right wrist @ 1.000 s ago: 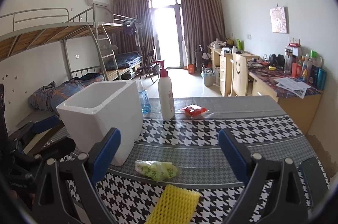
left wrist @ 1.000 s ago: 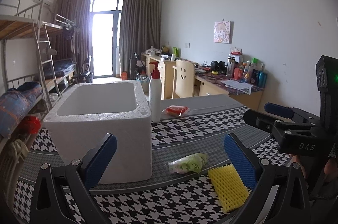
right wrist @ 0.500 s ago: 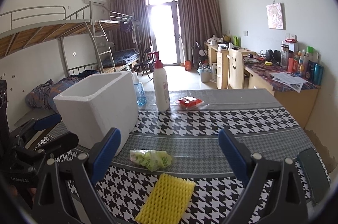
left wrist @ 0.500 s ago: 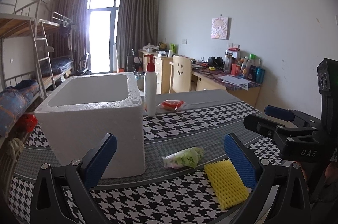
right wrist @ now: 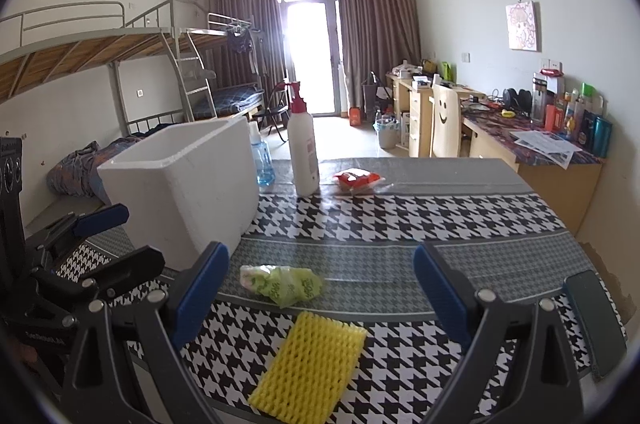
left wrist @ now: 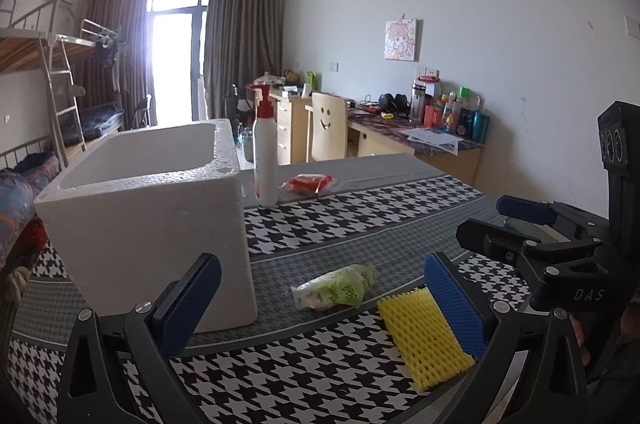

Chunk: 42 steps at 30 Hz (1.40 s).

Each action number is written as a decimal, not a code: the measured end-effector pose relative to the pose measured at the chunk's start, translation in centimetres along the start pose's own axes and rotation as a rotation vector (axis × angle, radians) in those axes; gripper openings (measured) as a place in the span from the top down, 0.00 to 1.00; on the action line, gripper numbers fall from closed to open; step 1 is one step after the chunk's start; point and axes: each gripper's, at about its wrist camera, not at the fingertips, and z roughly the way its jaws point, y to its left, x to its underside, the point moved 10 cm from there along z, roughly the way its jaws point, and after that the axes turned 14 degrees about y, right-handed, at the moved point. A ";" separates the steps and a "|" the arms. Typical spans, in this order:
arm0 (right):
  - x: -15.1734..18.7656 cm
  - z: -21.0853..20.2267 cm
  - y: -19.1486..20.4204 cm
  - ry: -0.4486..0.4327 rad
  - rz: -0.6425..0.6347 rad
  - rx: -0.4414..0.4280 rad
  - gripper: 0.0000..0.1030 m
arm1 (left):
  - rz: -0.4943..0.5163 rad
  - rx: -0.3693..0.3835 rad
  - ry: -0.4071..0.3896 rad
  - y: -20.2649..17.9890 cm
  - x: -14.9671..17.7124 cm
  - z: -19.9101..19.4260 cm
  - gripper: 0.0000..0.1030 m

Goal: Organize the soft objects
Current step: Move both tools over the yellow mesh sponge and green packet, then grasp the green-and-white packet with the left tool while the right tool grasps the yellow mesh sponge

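A yellow foam net sleeve [left wrist: 424,334] [right wrist: 310,364] lies near the table's front edge. A green soft packet [left wrist: 336,287] [right wrist: 284,284] lies just beyond it. A red packet [left wrist: 310,183] [right wrist: 356,180] lies further back. A white foam box [left wrist: 148,212] [right wrist: 184,184] stands open-topped at the left. My left gripper [left wrist: 320,304] is open and empty, low over the table in front of the box and green packet. My right gripper [right wrist: 320,292] is open and empty above the yellow sleeve. Each gripper shows in the other's view, the right one [left wrist: 520,224] and the left one [right wrist: 108,236].
A white pump bottle with a red top [left wrist: 265,152] [right wrist: 303,144] stands behind the box. A blue-liquid bottle [right wrist: 260,156] stands beside it. A dark flat object [right wrist: 596,320] lies at the table's right edge. The houndstooth tablecloth [right wrist: 420,220] covers the table.
Both grippers have come lower and closer to the table; the box, packet and sleeve now look larger and nearer. Both jaws stay open. No object has moved.
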 end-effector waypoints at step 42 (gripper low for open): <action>4.9 2.5 -2.4 0.132 0.057 -0.010 0.07 | 0.110 0.095 0.256 -3.1 1.4 8.7 0.25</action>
